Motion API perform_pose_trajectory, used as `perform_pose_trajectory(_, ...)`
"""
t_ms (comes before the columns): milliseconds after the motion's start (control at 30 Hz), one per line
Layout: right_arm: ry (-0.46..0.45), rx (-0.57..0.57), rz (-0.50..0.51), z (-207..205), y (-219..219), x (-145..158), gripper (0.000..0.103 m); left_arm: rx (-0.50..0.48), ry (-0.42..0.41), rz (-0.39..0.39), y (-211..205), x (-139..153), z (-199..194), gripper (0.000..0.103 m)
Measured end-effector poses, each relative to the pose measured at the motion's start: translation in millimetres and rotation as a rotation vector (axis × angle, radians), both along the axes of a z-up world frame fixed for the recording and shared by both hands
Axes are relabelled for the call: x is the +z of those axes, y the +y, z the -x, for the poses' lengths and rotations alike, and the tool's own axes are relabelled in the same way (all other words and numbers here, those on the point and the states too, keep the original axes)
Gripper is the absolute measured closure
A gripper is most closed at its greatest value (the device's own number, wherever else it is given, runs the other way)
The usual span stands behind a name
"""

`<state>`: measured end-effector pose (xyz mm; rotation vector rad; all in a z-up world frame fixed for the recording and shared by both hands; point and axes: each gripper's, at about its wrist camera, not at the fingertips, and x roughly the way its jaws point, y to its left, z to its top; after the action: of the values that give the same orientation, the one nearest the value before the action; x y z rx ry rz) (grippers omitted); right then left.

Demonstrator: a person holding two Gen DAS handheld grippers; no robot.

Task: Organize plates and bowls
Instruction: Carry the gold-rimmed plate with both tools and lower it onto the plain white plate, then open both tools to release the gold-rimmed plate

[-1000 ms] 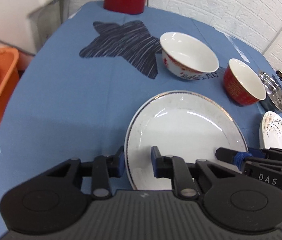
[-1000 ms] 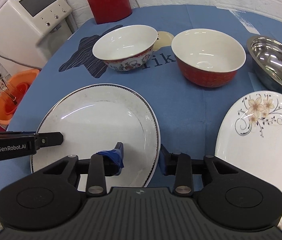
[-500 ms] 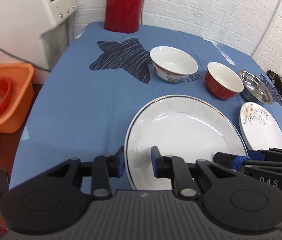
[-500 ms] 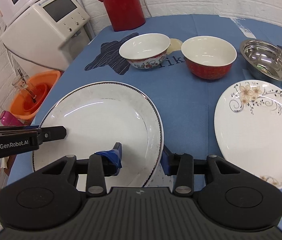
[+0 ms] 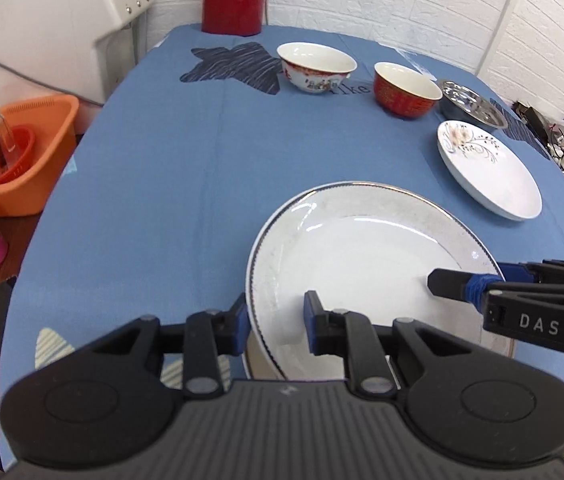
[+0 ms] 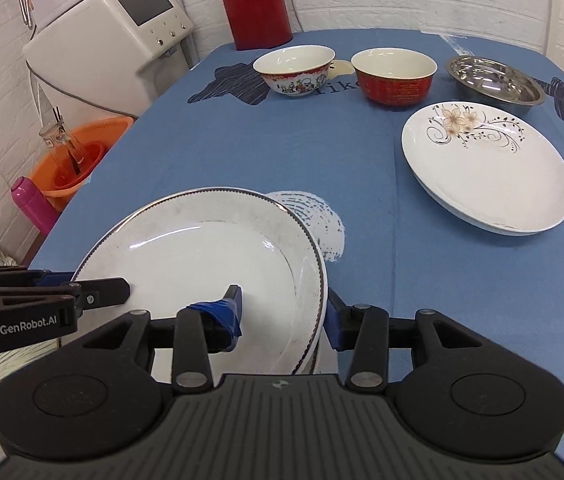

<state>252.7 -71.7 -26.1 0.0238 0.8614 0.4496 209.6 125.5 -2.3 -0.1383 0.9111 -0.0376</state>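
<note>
Fingers of both grippers are pinching the rim of the large white plate (image 5: 366, 256): our left gripper (image 5: 275, 317) is clamping its left edge, one pad under the rim and one on the face, and our right gripper (image 6: 284, 309) is doing the same on the right edge. Neither is slack; the rim is sitting deep between the pads on each side.

We are carrying the plate level and lifted, near us, above the blue tablecloth (image 5: 186, 168), and its near edge is overlapping the rim of what looks like a second plate underneath. The flowered plate (image 6: 486, 168) is lying to the right and farther off, with the painted bowl (image 6: 295, 69), the red bowl (image 6: 395, 78) and the steel dish (image 6: 496, 82) in a row at the far side.

We are judging the step as moving this big plate to wherever the plates are being stacked. To do it well we are keeping both grips at equal height so the plate is not twisting between them, moving the two hands together at one pace, and holding the spacing fixed so neither pad is sliding off the glazed rim. Glazed china is slippery, so we are favouring a slow, flat carry and a gentle set-down before either grip is opening.

Both grippers are pointing forward and slightly down, facing inward across the plate from opposite sides.
</note>
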Motion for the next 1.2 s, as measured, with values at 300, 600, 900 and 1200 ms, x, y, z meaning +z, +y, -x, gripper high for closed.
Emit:
perform_pose_trajectory(300,-0.028,0.006,0.019,11.2,-2.4,-17.1,0.075,-0.014,-0.04,0.064,3.7,-11.2,19.4,0.085)
perform_pose_trajectory(600,-0.031,0.031,0.037,10.3,4.0,-25.0,0.075,-0.05,-0.08,0.104,14.5,-6.2,31.9,0.044)
perform_pose_trajectory(900,-0.022,0.027,-0.008,5.8,-1.9,-17.8,0.075,-0.05,-0.096,0.181,41.0,9.7,37.3,0.044)
perform_pose_trajectory(1200,-0.121,-0.126,-0.041,-27.7,-90.4,58.5,0.073,-0.164,-0.091,0.121,-18.1,49.1,-40.2,0.041)
